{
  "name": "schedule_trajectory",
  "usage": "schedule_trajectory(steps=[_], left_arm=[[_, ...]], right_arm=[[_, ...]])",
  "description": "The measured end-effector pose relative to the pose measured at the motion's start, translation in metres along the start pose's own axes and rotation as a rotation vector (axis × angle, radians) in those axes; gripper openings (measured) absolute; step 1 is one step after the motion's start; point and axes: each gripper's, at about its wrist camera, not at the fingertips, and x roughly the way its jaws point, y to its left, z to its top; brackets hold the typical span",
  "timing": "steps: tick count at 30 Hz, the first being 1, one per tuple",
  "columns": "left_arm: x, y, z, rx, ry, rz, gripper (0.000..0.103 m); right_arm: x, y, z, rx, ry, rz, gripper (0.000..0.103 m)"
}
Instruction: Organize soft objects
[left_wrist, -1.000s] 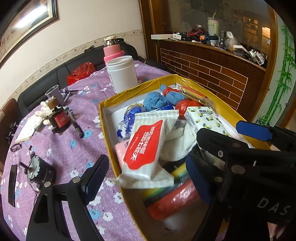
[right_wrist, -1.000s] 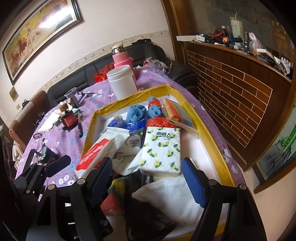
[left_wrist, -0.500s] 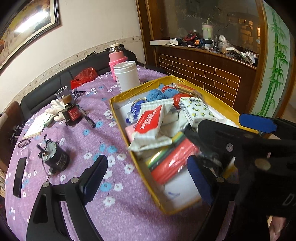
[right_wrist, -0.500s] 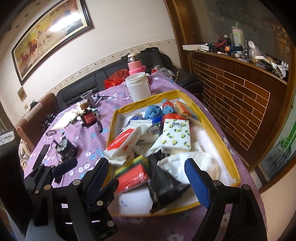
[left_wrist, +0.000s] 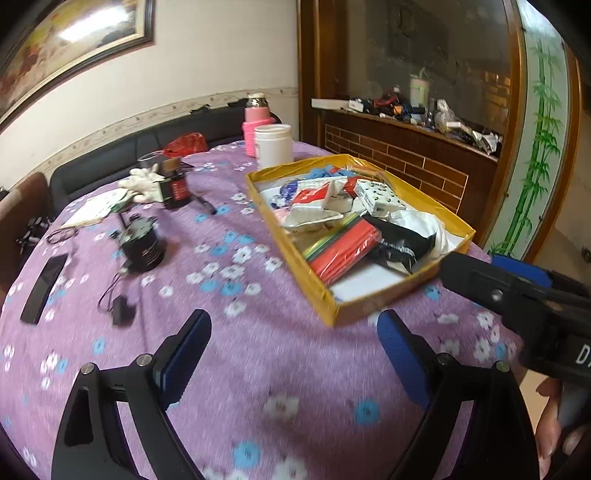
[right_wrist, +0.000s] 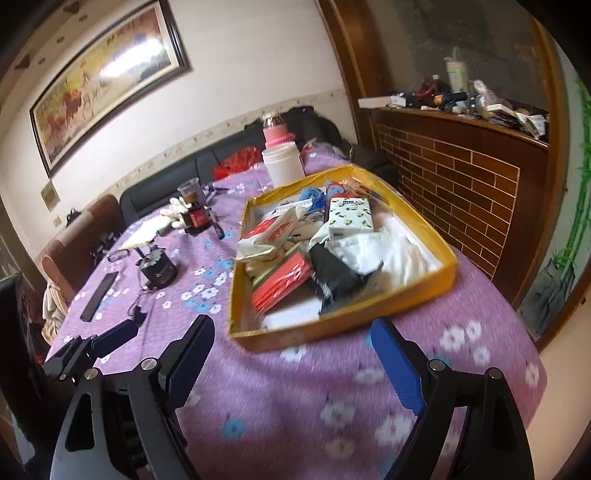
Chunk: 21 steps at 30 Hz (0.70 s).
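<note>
Covering the table, a purple flowered cloth (left_wrist: 258, 369) is seen, with the yellow tray (right_wrist: 424, 284) of soft packets set toward its right edge. Left gripper (left_wrist: 293, 354) and right gripper (right_wrist: 291, 363), jaws just widened, are held empty. Overhanging packets could be spilled. A hand (left_wrist: 554, 424) is shown only by the left view.
</note>
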Motion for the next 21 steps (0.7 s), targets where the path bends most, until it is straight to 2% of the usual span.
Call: schedule_trajectory(steps=[3, 5, 8, 13, 17, 21], left_arm=[[-0.024, 0.004, -0.020, -0.006, -0.062, 0.031, 0.095], [-0.039, 0.006, -0.037, -0.002, -0.108, 0.034, 0.103], [-0.051, 0.003, -0.049, 0.056, -0.141, 0.072, 0.103], [-0.050, -0.008, -0.055, 0.163, -0.116, 0.115, 0.103], [-0.042, -0.016, -0.056, 0.210, -0.103, 0.252, 0.103], [-0.042, -0.016, -0.057, 0.210, -0.077, 0.208, 0.103]], right_arm=[[-0.024, 0.005, -0.025, 0.005, -0.083, -0.043, 0.097], [-0.031, 0.006, -0.038, 0.026, -0.112, -0.060, 0.099], [-0.036, 0.005, -0.056, 0.066, -0.171, -0.081, 0.100], [-0.026, 0.000, -0.059, 0.130, -0.170, -0.095, 0.101], [-0.030, 0.006, -0.060, 0.096, -0.201, -0.104, 0.101], [-0.033, 0.014, -0.061, 0.050, -0.220, -0.119, 0.102]])
